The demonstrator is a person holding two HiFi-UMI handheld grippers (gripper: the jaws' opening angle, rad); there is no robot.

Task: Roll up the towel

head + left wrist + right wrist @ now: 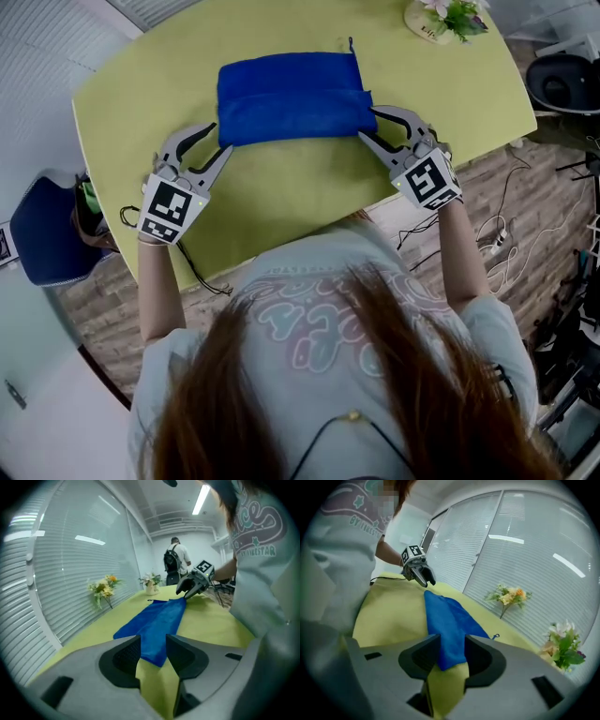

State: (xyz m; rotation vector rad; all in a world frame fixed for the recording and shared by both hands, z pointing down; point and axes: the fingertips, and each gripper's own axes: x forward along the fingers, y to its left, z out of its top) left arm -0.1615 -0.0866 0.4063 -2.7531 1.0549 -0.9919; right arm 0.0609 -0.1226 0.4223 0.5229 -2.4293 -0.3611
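A blue towel lies across the yellow-green table, its near part folded over into a thick band and a flat part behind it. My left gripper stands at the towel's left end, my right gripper at its right end. In the left gripper view, the towel has its end between the spread jaws of the left gripper, which do not press on it. The right gripper view shows the same: the towel ends between the parted jaws of the right gripper.
A vase of flowers stands at the table's far right corner, and another bunch by the blinds. A blue chair sits to the left. Cables trail on the floor at the right. A person with a backpack stands far off.
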